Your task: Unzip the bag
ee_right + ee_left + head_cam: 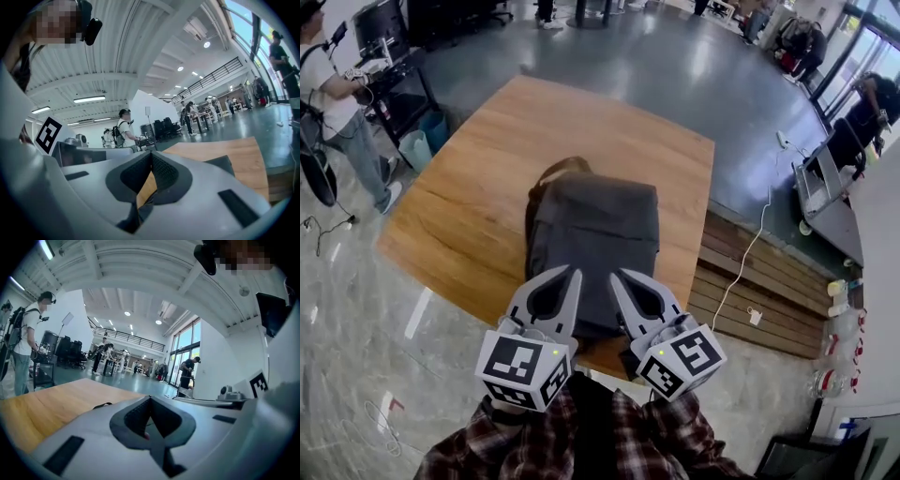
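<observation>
A dark grey backpack [595, 234] lies flat on the wooden table [478, 197], its brown end pointing away from me. Both grippers hover over the bag's near edge, side by side. The left gripper [572, 274] is shut, its tips meeting with nothing between them, as the left gripper view shows [150, 397]. The right gripper [617, 277] is shut and empty as well [151, 153]. A black strap [101, 405] of the bag shows beyond the left jaws. A corner of the bag [221, 164] shows beside the right jaws. No zipper pull can be made out.
At the far left a person [337, 103] stands by a black cart, with a blue bin [417, 146] near the table's corner. Wooden slats [769, 281] and a white cable [752, 251] lie on the floor to the right of the table.
</observation>
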Action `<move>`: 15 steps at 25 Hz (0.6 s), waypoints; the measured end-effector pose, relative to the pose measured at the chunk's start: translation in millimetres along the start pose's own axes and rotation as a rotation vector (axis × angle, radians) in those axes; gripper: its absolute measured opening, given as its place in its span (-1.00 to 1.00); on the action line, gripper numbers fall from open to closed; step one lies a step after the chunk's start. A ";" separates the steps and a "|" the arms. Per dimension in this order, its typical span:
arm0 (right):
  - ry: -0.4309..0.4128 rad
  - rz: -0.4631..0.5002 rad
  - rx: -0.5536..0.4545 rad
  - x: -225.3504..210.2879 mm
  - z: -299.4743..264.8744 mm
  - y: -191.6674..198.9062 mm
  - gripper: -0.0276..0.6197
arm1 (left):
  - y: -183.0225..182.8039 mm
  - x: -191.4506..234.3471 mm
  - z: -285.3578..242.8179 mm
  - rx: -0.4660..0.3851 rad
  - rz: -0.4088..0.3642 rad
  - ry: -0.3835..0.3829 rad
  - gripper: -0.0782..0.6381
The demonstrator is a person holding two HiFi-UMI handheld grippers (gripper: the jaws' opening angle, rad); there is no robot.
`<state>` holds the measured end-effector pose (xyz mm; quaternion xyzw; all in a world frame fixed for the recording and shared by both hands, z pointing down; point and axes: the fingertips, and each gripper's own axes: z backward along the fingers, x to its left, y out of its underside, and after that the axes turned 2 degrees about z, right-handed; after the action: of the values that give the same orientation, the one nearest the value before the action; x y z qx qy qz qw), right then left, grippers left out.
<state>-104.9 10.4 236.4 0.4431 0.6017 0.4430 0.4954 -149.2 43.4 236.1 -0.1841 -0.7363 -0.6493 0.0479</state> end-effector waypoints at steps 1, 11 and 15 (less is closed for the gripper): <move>0.029 -0.004 -0.003 -7.7 -4.6 -0.6 -0.88 | -0.9 3.6 -9.6 0.009 -0.002 0.025 -0.76; 0.377 -0.051 -0.081 -62.9 -35.2 -29.3 -0.88 | -25.3 18.4 -87.3 0.136 -0.063 0.354 -0.76; 0.535 -0.090 -0.090 -77.8 -26.5 -17.8 -0.88 | -16.7 20.6 -104.0 0.193 -0.070 0.472 -0.76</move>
<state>-123.7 -71.6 238.1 0.2607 0.7099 0.5481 0.3573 -191.3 -55.0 242.6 0.0034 -0.7691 -0.6025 0.2132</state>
